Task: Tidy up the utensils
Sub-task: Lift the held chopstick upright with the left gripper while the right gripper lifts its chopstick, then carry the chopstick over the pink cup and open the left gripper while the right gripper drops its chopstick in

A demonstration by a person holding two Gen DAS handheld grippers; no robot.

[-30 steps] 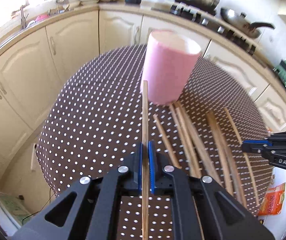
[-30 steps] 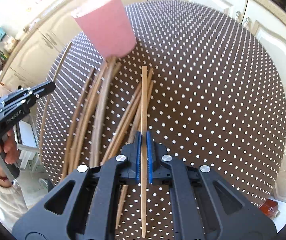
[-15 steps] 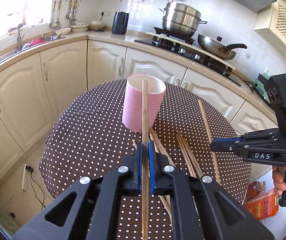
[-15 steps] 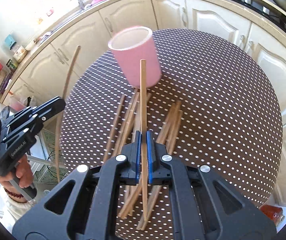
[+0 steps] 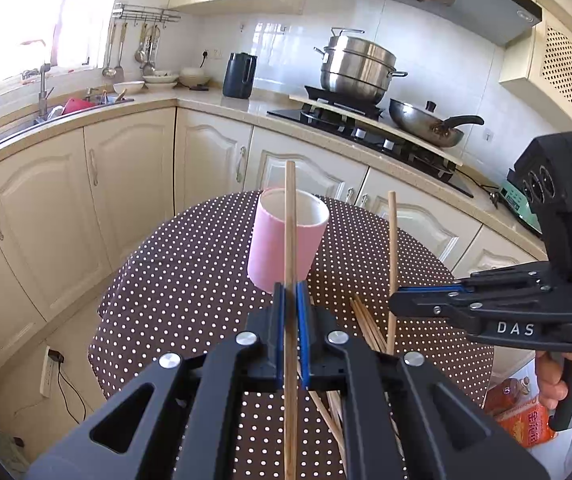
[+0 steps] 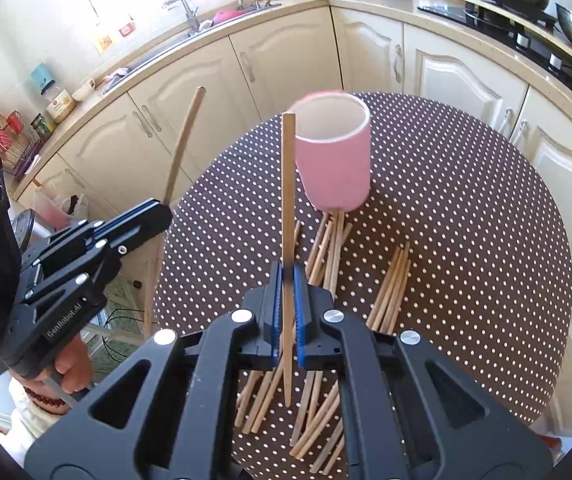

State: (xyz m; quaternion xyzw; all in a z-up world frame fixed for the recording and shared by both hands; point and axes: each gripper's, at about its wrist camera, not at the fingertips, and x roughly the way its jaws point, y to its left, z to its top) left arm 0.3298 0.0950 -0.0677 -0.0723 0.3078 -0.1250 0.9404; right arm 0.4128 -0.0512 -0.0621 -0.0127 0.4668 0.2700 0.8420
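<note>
Both claws are clamping a chopstick each right now. The left claw (image 5: 289,300) is gripping its stick (image 5: 290,224) between the blue pads, and the stick is running straight out past the tips, its far end crossing in front of the pink cup (image 5: 286,240) in that view. The right claw (image 6: 287,280) is doing the same with its own stick (image 6: 287,184), which is poking up just left of the cup (image 6: 335,156), tip about level with the rim. Neither stick is inside the cup; both are hanging above the dotted table (image 6: 465,240).

The cup is standing upright near the table's far edge, open end up. Loose chopsticks (image 6: 391,284) are lying scattered on the cloth between the cup and the claws, some touching the cup's base, others under the right claw.

From the left cam, the right claw (image 5: 395,300) is sitting off to the right with its stick (image 5: 392,240) sticking nearly upright.
</note>
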